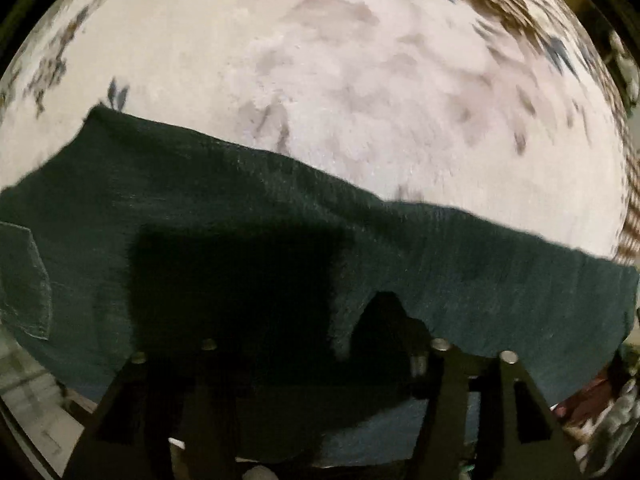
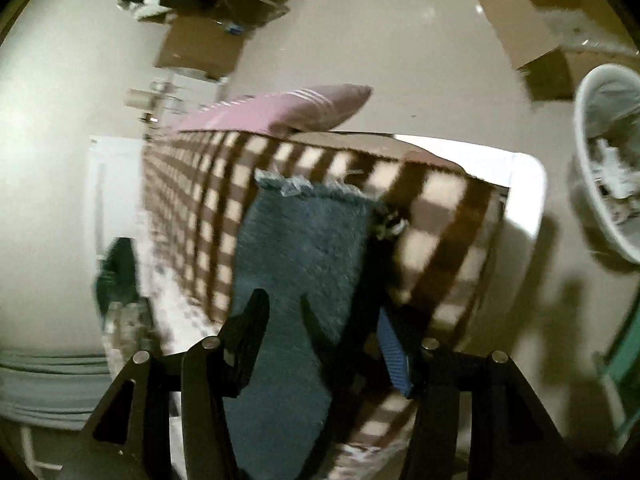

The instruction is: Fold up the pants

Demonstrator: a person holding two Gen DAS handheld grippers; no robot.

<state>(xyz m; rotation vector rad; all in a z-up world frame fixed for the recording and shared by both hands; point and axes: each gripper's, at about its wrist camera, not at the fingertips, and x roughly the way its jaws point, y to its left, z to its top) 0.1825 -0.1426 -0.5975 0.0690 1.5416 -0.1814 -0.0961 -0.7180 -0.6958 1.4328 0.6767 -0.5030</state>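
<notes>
The pants (image 1: 248, 208) are dark green-blue and hang as a wide sheet across the lower half of the left wrist view, with a back pocket (image 1: 24, 280) at the far left. My left gripper (image 1: 320, 340) is buried under the cloth; its fingertips are hidden, so I cannot tell how the jaws stand. In the right wrist view a frayed pant leg end (image 2: 304, 240) hangs down over the bed side. My right gripper (image 2: 320, 312) is shut on this pant leg, with the cloth running between the black fingers (image 2: 248, 328).
A white floral bedspread (image 1: 360, 80) fills the upper left wrist view. A brown checkered blanket (image 2: 192, 208) covers the bed side, with a pink pillow (image 2: 296, 108) above. Cardboard boxes (image 2: 520, 28) and a white basket (image 2: 604, 152) stand on the floor.
</notes>
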